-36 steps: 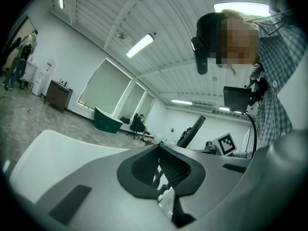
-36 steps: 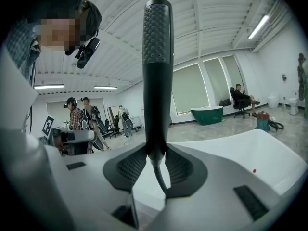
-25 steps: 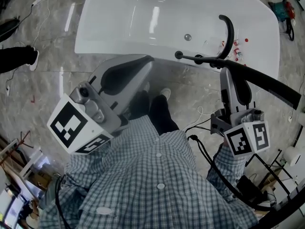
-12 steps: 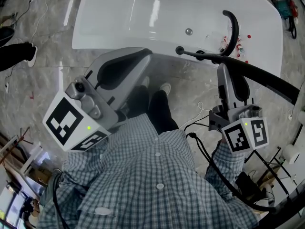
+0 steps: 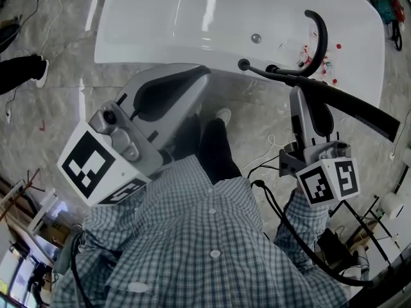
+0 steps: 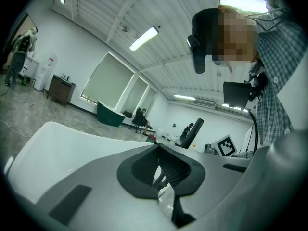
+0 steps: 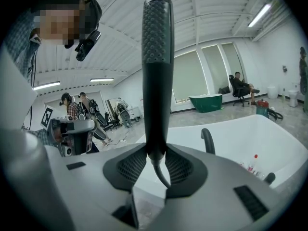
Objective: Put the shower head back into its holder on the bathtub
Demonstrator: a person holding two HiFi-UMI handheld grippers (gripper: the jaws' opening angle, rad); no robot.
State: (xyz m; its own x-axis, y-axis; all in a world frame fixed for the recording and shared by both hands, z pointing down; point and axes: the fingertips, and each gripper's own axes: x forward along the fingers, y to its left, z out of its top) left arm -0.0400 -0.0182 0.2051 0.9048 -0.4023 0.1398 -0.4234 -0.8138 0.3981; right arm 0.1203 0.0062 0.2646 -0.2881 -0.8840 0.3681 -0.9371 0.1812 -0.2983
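Observation:
The black shower head (image 5: 359, 111) is a long wand, and my right gripper (image 5: 297, 94) is shut on its lower handle. In the right gripper view the shower head (image 7: 157, 57) stands upright between the jaws of the right gripper (image 7: 156, 152), with its hose hanging below. The white bathtub (image 5: 160, 53) lies ahead, its curved black faucet (image 5: 319, 34) on the near right rim. A small black knob (image 7: 269, 177) sits on the rim to the right of the faucet (image 7: 208, 139). My left gripper (image 5: 196, 79) hovers at the tub's near edge, shut on nothing.
Small red-capped bottles (image 5: 323, 63) stand on the rim by the faucet. A black hose (image 5: 282, 226) loops over the marble floor at my right side. A bystander's leg and shoe (image 5: 29, 69) are at far left. Tools (image 5: 385, 11) lie past the tub's right end.
Almost nothing differs. The right gripper has drifted slightly left with the shower head still in it, and the tub sits a little higher in view.

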